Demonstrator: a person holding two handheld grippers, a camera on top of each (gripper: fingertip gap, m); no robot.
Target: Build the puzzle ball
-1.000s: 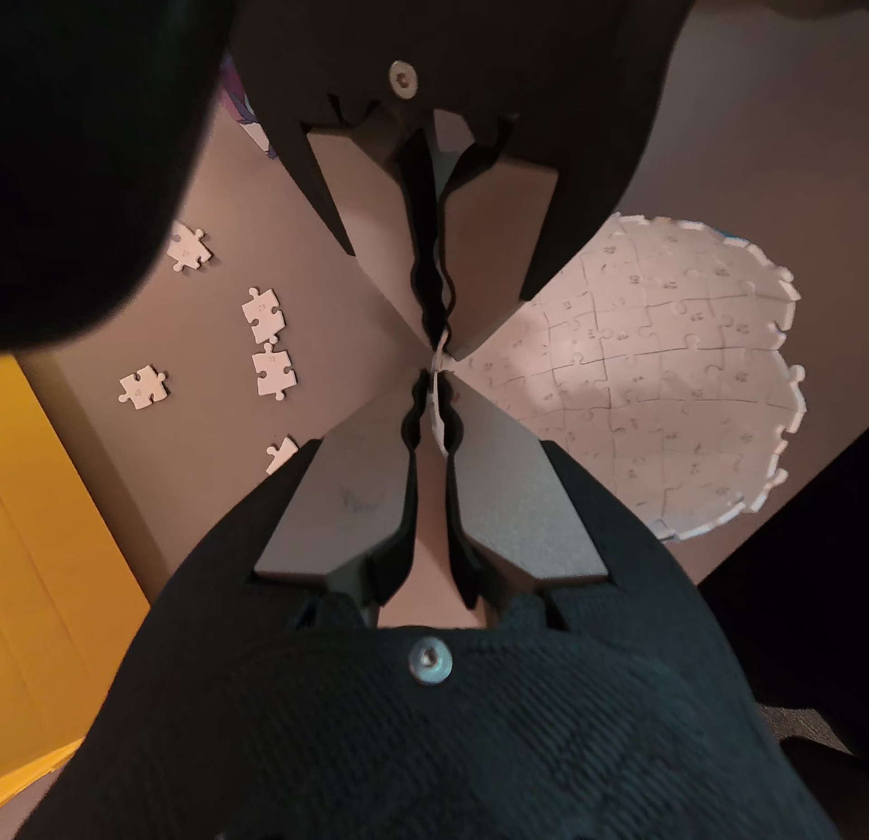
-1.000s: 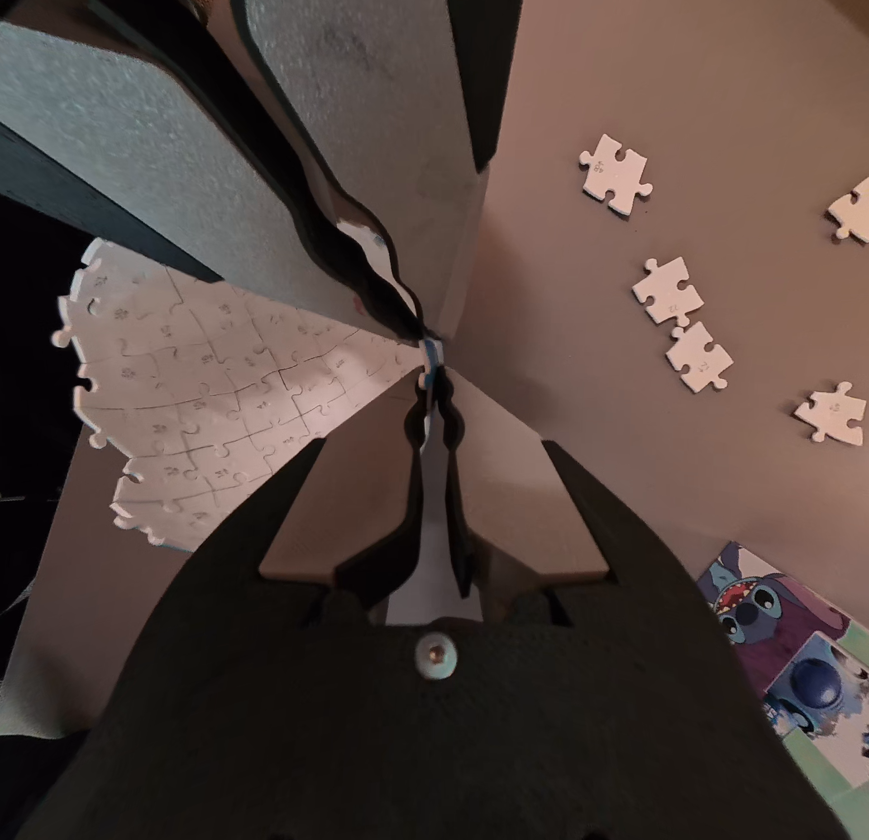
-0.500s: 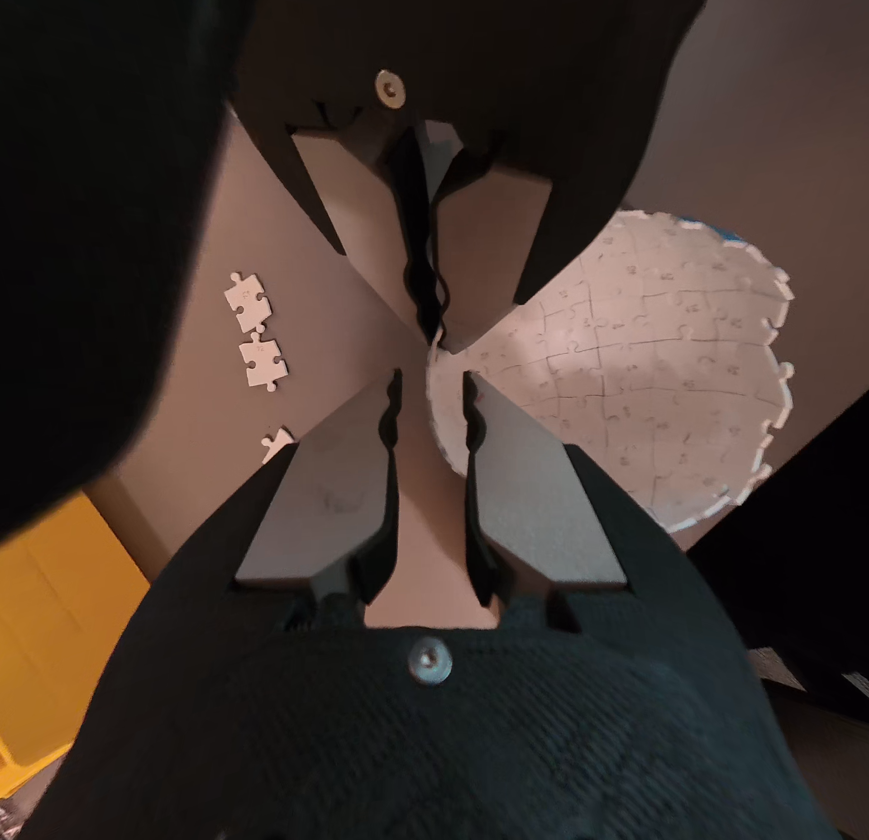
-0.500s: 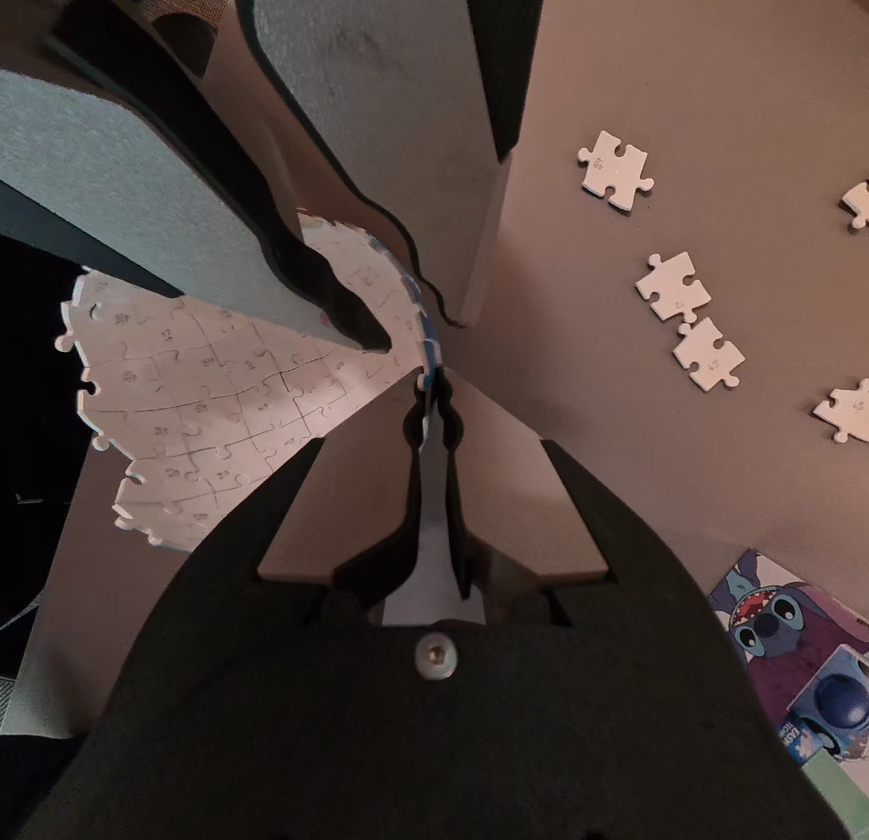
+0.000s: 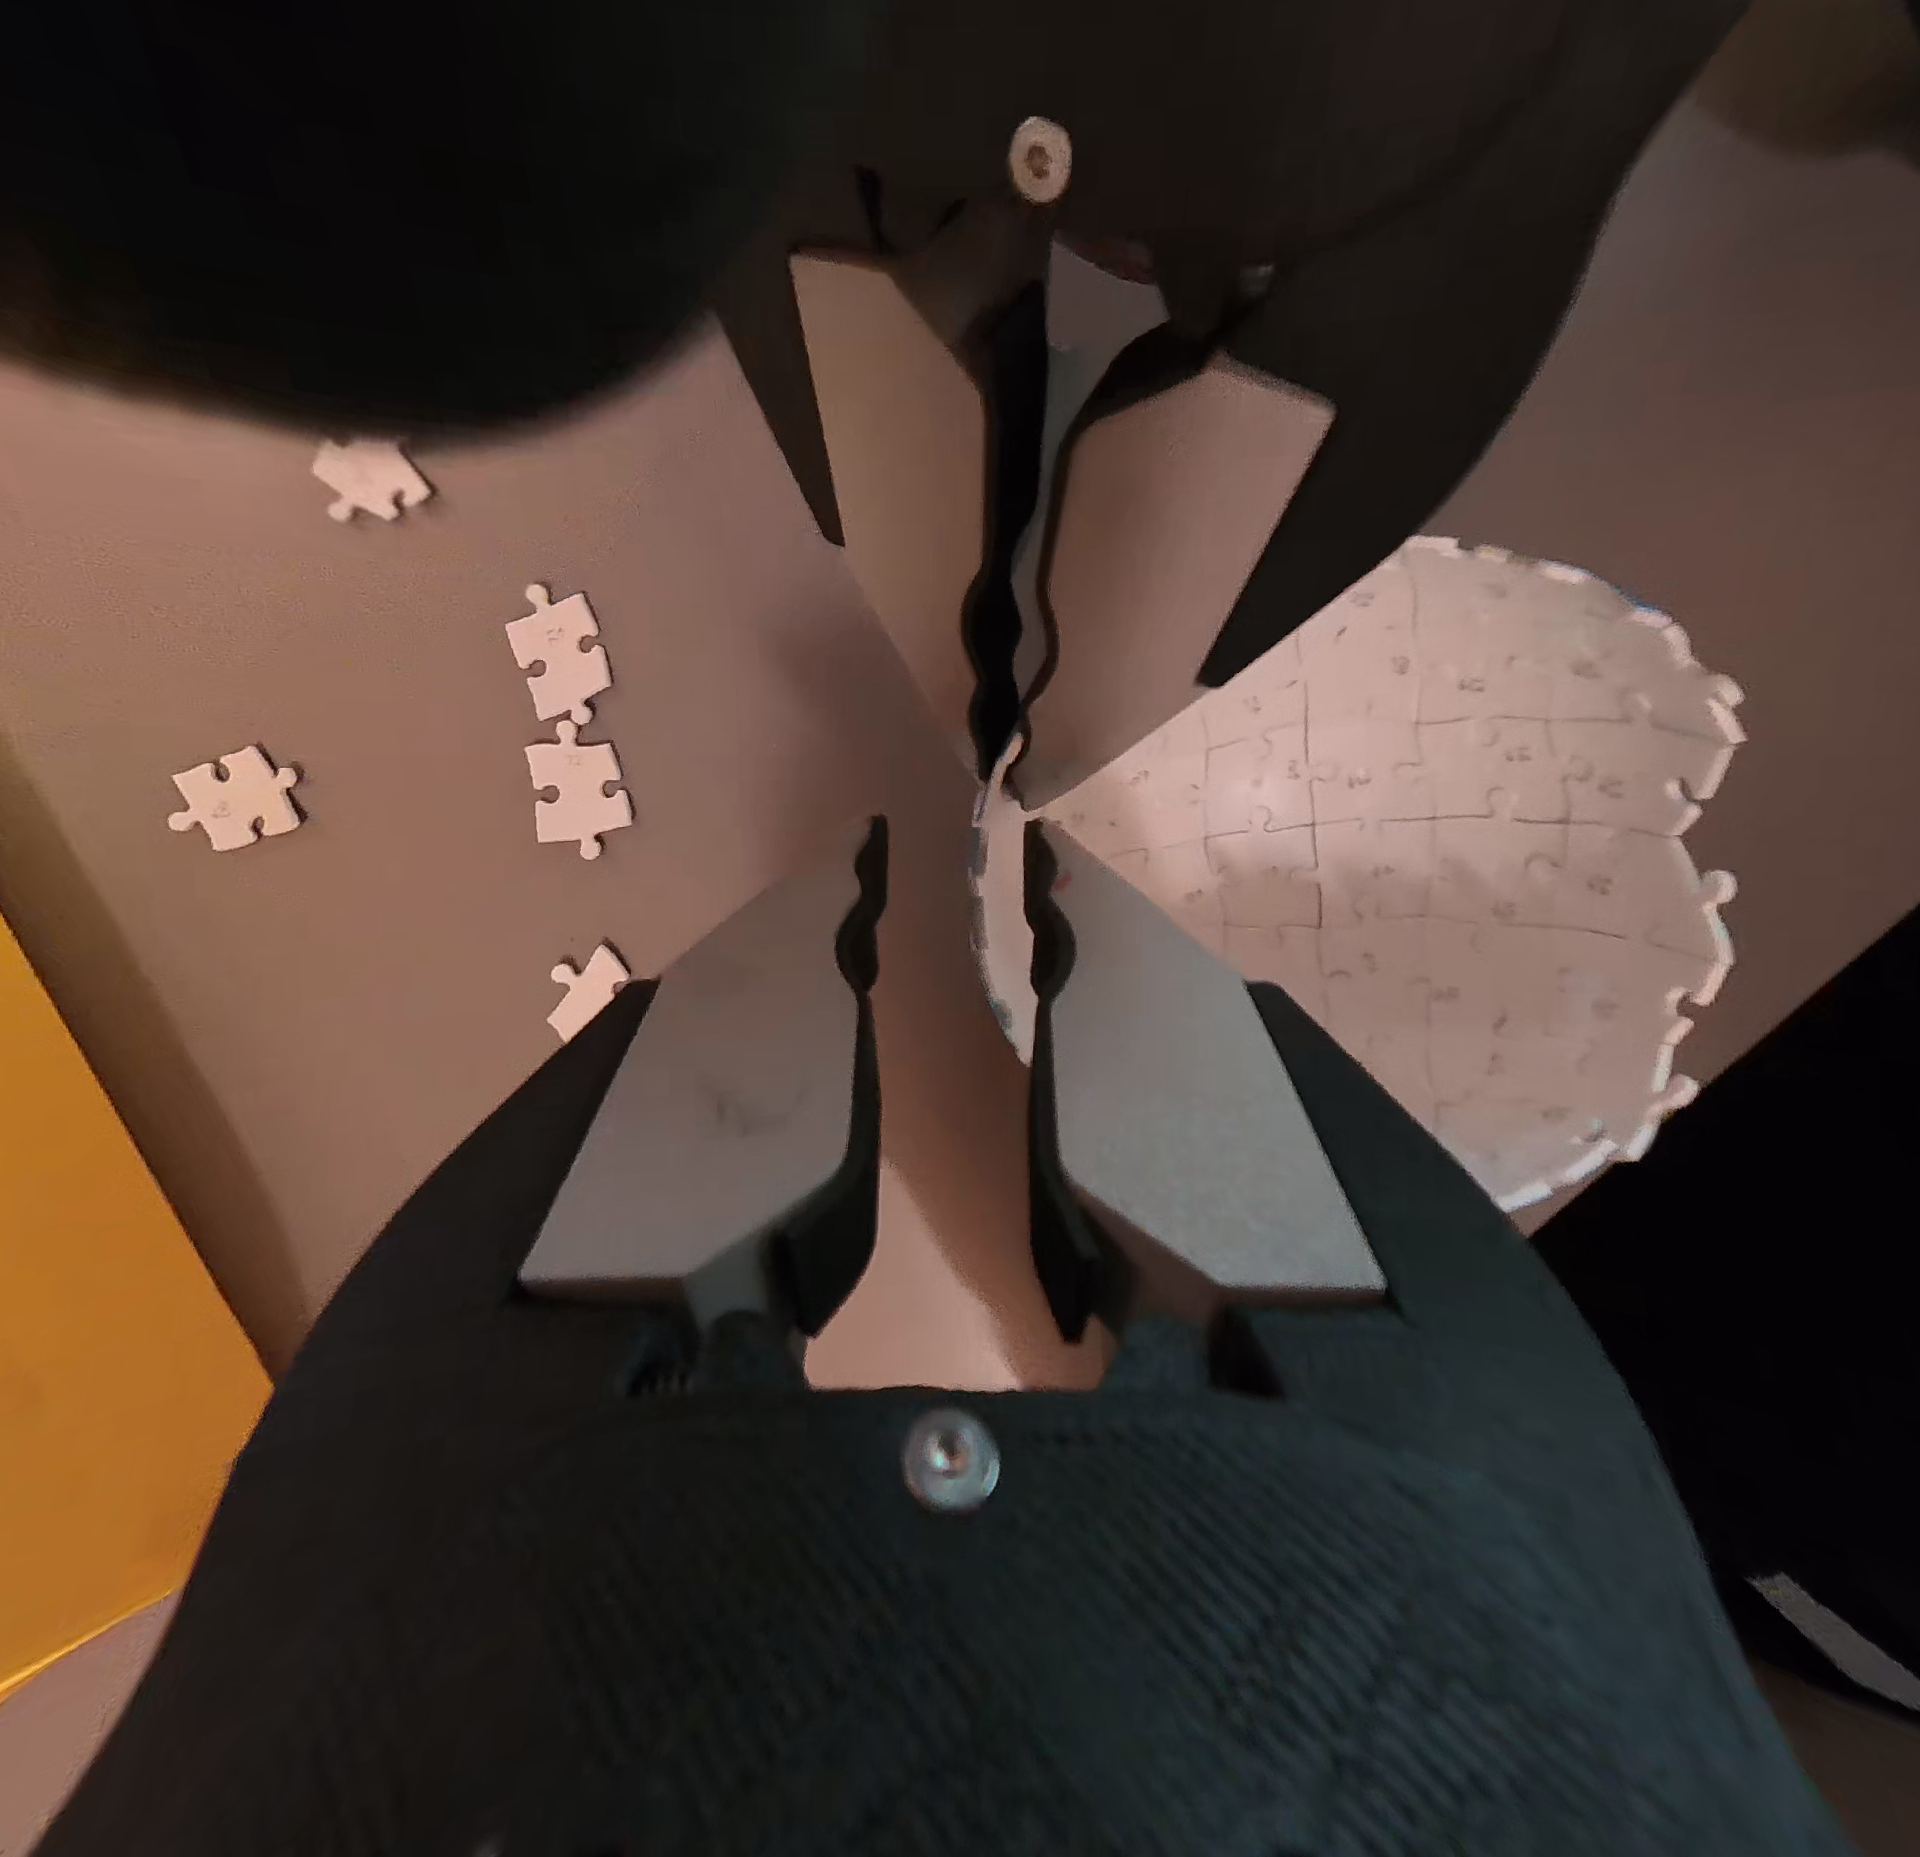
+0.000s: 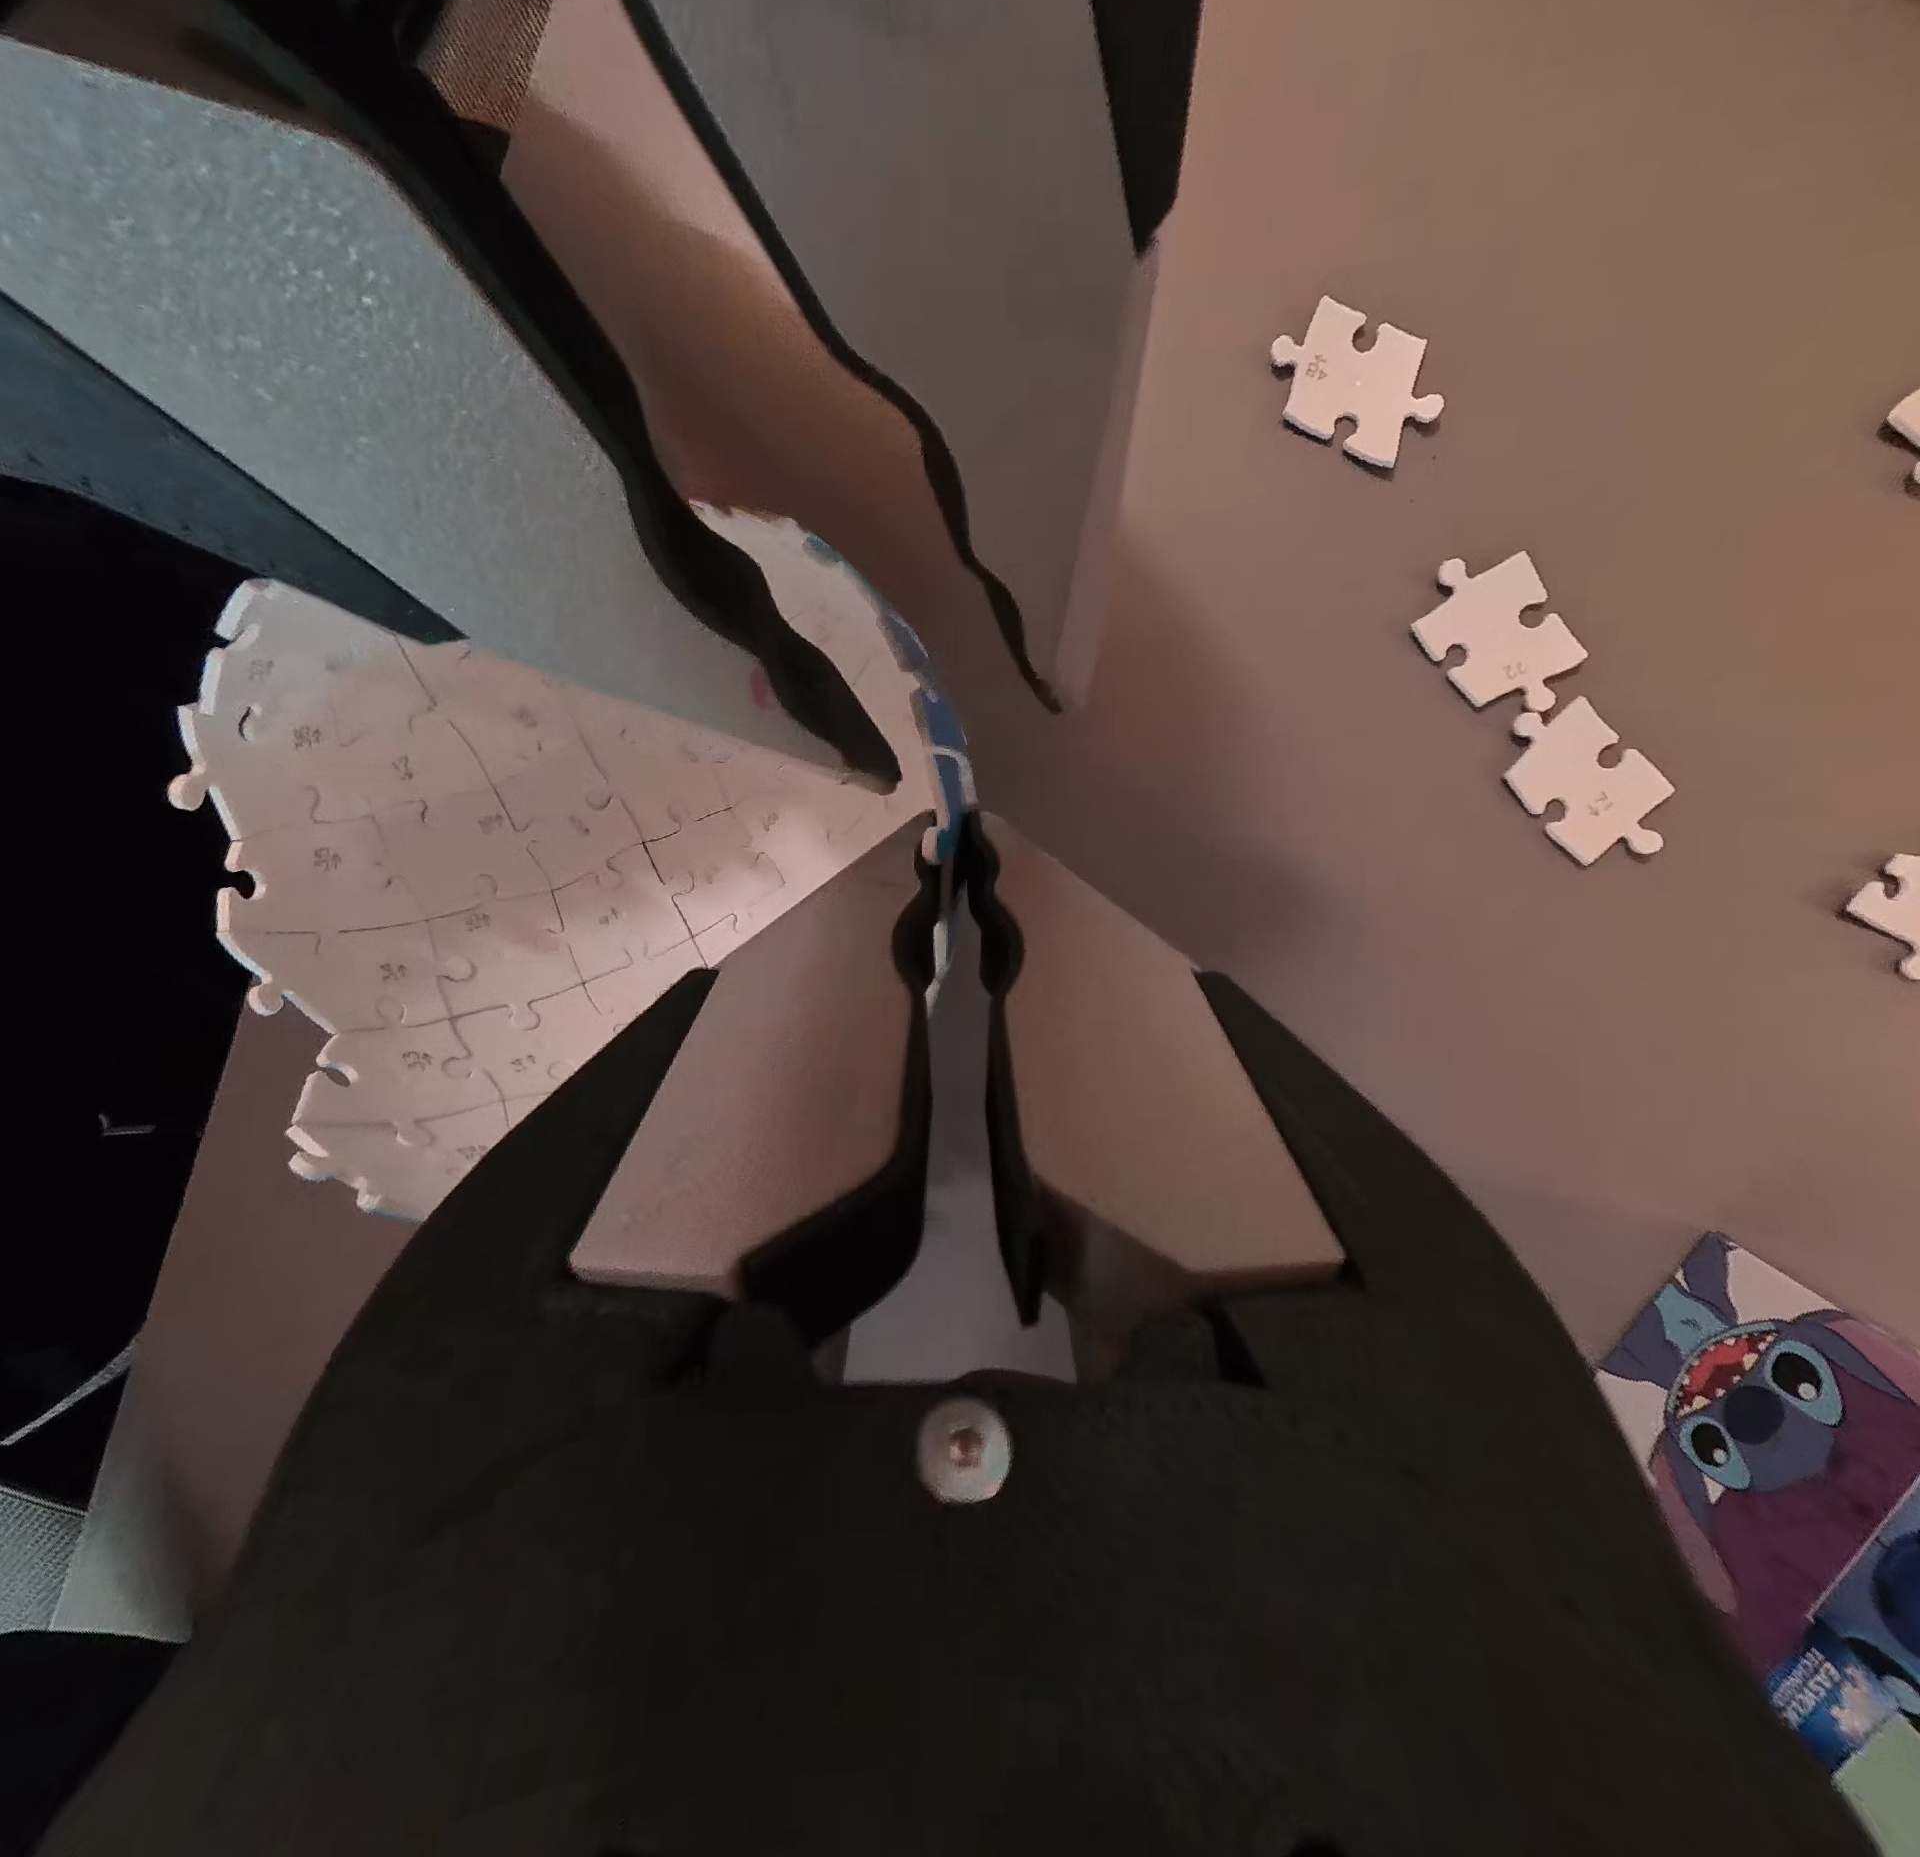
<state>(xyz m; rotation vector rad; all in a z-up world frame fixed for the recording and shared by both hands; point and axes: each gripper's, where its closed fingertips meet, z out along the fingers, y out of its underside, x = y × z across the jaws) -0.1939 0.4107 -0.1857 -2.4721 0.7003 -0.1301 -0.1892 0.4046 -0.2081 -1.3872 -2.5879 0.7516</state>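
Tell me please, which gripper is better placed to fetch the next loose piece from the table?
Left. The left gripper is open and holds nothing, while the right gripper is shut on the rim of the half-built puzzle ball. Loose pieces lie nearby.

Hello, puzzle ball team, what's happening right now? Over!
Left gripper open, straddling the rim. Right gripper shut on the white half-built curved puzzle shell, holding it over the grey table. Loose white puzzle pieces lie clear.

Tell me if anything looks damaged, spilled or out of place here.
Nothing stands out. The half-built puzzle ball looks intact, clamped at its rim by the right gripper; loose pieces lie flat on the table.
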